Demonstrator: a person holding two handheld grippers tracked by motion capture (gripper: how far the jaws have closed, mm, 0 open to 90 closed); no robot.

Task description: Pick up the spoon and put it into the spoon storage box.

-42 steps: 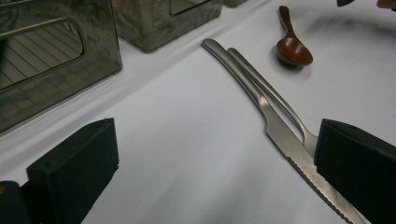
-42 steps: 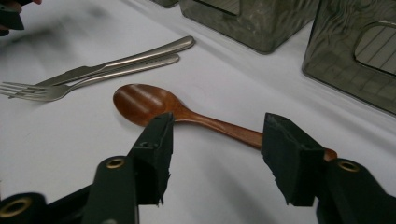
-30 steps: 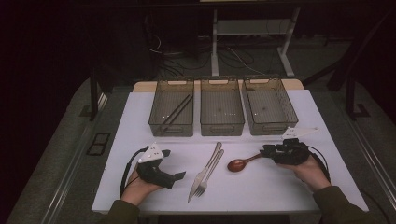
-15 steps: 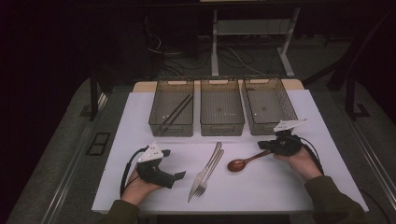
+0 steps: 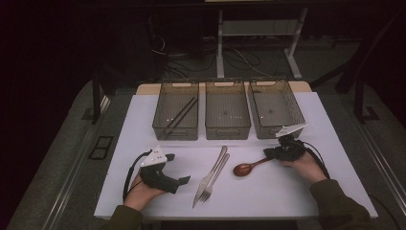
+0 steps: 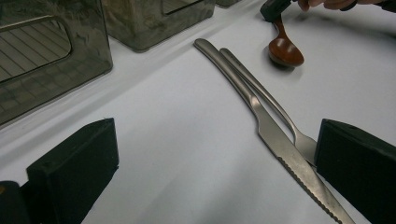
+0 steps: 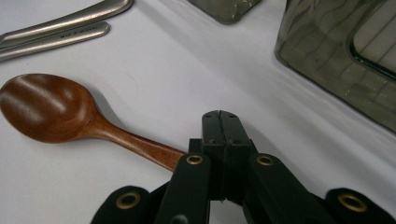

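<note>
Brown wood is what the spoon (image 5: 246,167) is made of. It lies flat on the white table (image 5: 297,196), bowl toward the middle, just right of the knife (image 5: 209,173) and fork (image 5: 214,178).

The right gripper (image 5: 274,152) sits low at the end of the spoon's handle. Its two black jaws are pressed together on that handle. The right hand (image 5: 302,163) lies on the table behind it, with the arm coming in from the bottom right.

The left gripper (image 5: 184,180) rests on the table near the front edge, pointing toward the knife and fork. Its jaws are wide apart with nothing between them. The left hand (image 5: 139,190) holds it from behind.

Three see-through bins (image 5: 228,125) stand in a row farther back.
</note>
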